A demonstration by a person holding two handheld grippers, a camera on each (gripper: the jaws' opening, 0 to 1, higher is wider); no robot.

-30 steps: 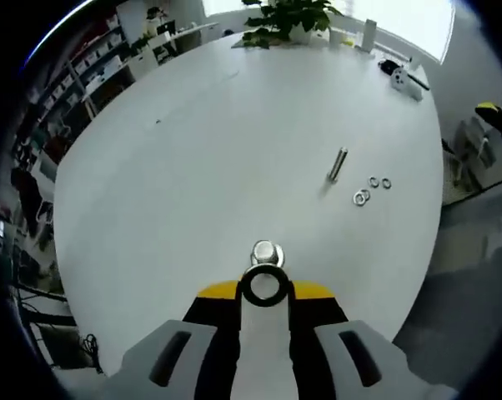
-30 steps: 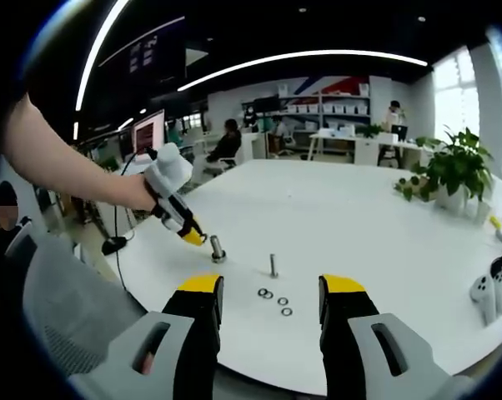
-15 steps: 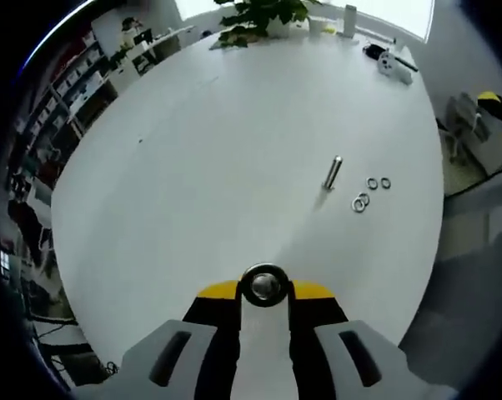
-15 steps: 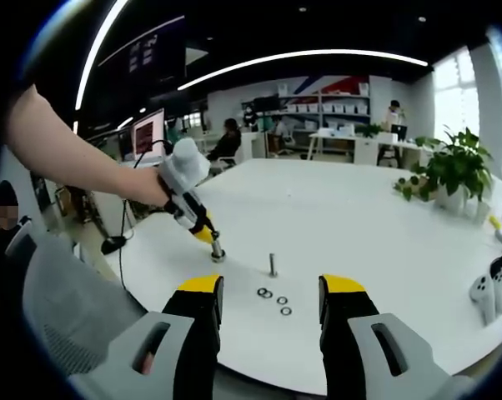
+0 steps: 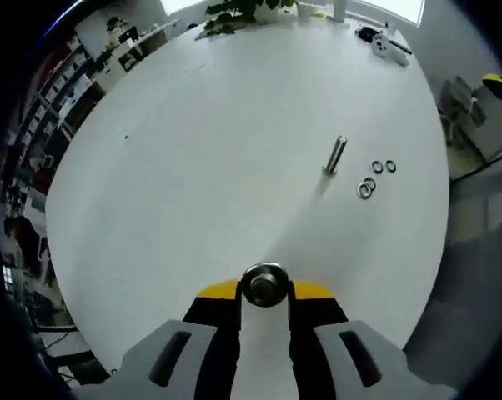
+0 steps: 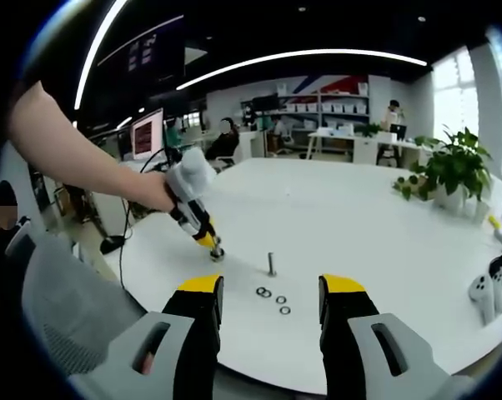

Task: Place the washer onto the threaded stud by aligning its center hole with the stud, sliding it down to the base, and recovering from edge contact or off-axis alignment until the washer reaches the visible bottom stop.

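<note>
White round table (image 6: 334, 217) in an open office. At left we see the left gripper (image 6: 208, 242) tilted down onto a stud (image 6: 217, 252); in the left gripper view its fingers (image 5: 220, 291) pinch the washer (image 5: 264, 283) directly over the stud top. Step in hand, we judge: threading; next, slide down, re-centre if it catches. Middle: second stud (image 6: 272, 264), spare washers (image 6: 273, 295). Right gripper (image 6: 268, 296) fingers spread, holding nothing.

The left hand-held gripper (image 6: 208, 242) has lowered its washer (image 5: 264, 284) over the stud.
</note>
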